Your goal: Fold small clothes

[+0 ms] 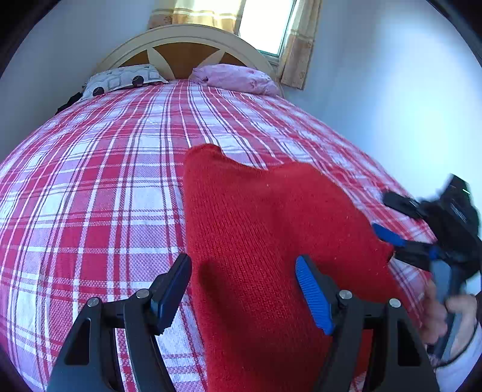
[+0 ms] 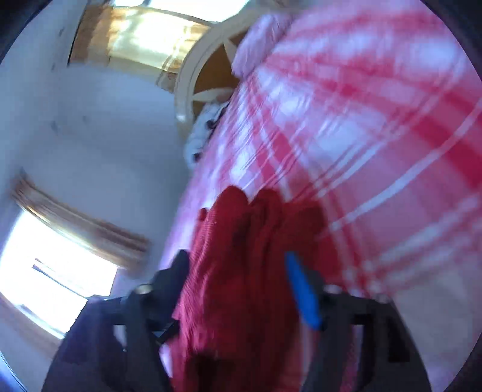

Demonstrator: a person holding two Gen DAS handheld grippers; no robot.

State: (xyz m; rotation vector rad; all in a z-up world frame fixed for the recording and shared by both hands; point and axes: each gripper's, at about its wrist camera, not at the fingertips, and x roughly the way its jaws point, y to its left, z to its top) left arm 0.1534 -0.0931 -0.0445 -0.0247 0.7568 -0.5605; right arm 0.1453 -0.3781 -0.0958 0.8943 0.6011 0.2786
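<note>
A red knitted garment (image 1: 271, 241) lies on the red-and-white plaid bed (image 1: 105, 181), its near part between my left gripper's fingers. My left gripper (image 1: 244, 286) is open, its jaws wide apart over the garment's near edge. My right gripper (image 1: 388, 217) shows at the right in the left wrist view, at the garment's right corner, jaws apart. In the blurred right wrist view the red garment (image 2: 241, 271) runs between the right gripper's (image 2: 241, 289) spread fingers; whether it is gripped cannot be told.
A curved wooden headboard (image 1: 186, 39) stands at the far end with a patterned pillow (image 1: 120, 80) and a pink pillow (image 1: 238, 78). A curtained window (image 1: 271, 24) is behind. The wall (image 1: 391, 105) runs along the bed's right side.
</note>
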